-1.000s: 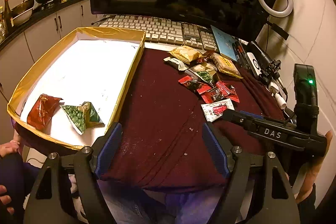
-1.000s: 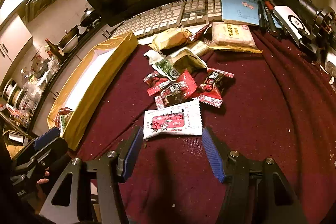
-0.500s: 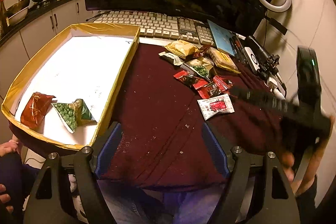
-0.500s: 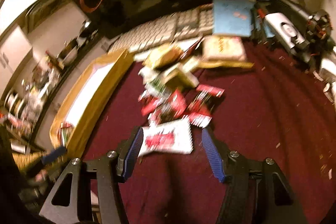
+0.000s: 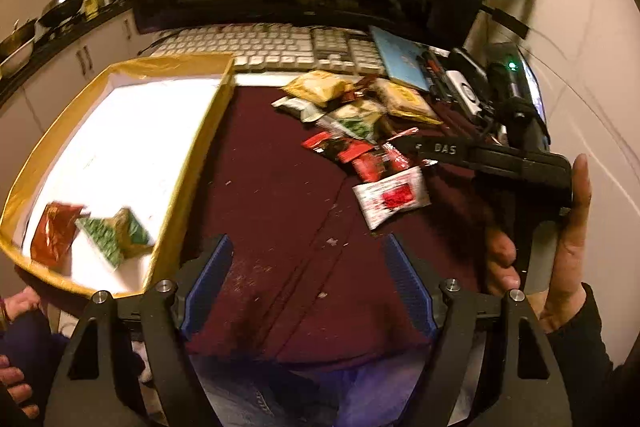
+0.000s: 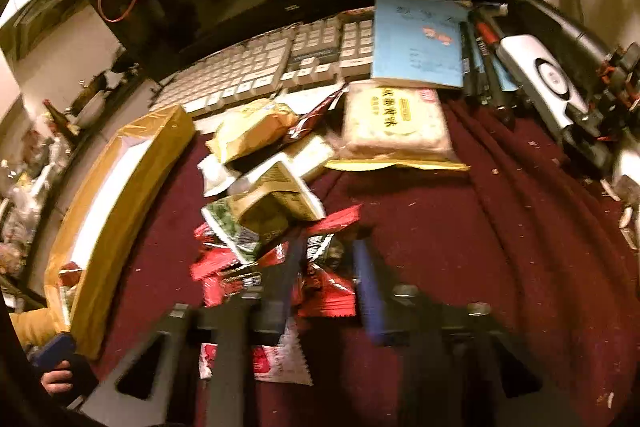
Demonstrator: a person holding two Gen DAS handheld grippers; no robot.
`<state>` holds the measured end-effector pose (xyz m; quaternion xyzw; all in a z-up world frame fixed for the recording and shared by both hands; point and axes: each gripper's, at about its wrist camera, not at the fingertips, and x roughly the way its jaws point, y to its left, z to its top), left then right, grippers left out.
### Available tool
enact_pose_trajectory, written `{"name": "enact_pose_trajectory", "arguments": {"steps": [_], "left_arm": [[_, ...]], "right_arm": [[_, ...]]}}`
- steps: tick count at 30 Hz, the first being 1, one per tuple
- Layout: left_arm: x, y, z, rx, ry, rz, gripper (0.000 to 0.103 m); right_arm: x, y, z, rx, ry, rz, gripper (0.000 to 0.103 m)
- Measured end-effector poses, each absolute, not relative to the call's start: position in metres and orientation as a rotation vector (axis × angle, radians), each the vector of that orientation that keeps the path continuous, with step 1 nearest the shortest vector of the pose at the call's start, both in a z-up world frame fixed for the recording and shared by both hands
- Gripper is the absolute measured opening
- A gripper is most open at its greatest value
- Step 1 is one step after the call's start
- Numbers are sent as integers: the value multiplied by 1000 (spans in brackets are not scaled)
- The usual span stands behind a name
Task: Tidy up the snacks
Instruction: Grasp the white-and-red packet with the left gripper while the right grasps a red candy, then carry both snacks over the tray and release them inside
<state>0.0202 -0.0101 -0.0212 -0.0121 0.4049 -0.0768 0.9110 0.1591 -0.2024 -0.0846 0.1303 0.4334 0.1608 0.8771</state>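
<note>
Our left gripper [image 5: 306,279] hangs over the near edge of the maroon cloth [image 5: 280,195], fingers spread wide with nothing between them. Our right gripper [image 6: 326,271] sits low over the snack pile, its fingers partly closed and flanking a red packet [image 6: 324,283]; blur prevents us from confirming contact. A white packet with a red label [image 5: 392,197] lies just below those fingers. Left of the cloth stands the gold-rimmed tray [image 5: 176,187], holding a red snack [image 5: 54,233] and a green pea snack [image 5: 114,233] in its near corner. Farther back we find yellow packets [image 5: 320,87], then the keyboard [image 5: 272,47].
</note>
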Motion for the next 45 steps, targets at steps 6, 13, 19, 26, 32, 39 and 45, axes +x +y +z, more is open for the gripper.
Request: {"name": "enact_pose_trajectory", "arguments": {"steps": [6,13,19,26,32,39,45], "left_arm": [[39,-47,-27,99,897,-317,78],[82,-94,-48,293,916,-405,78],[101,-93,-65,228,984,-436,50],[88,-96,-64,191,990,-483,29],[83,-101,-67,214,960,-444,26],[58,-56,-38,-14,905,-413,23],[29,17,3,-177,779,-248,23]], "right_arm": [[139,-239,-74,393,788,335,22],[142,-273,-80,547,735,336,22],[140,-266,-76,514,729,351,22],[140,-263,-76,503,731,353,22],[139,-266,-77,506,724,357,22],[130,-261,-71,460,690,368,22],[118,-234,-54,437,681,496,22]]}}
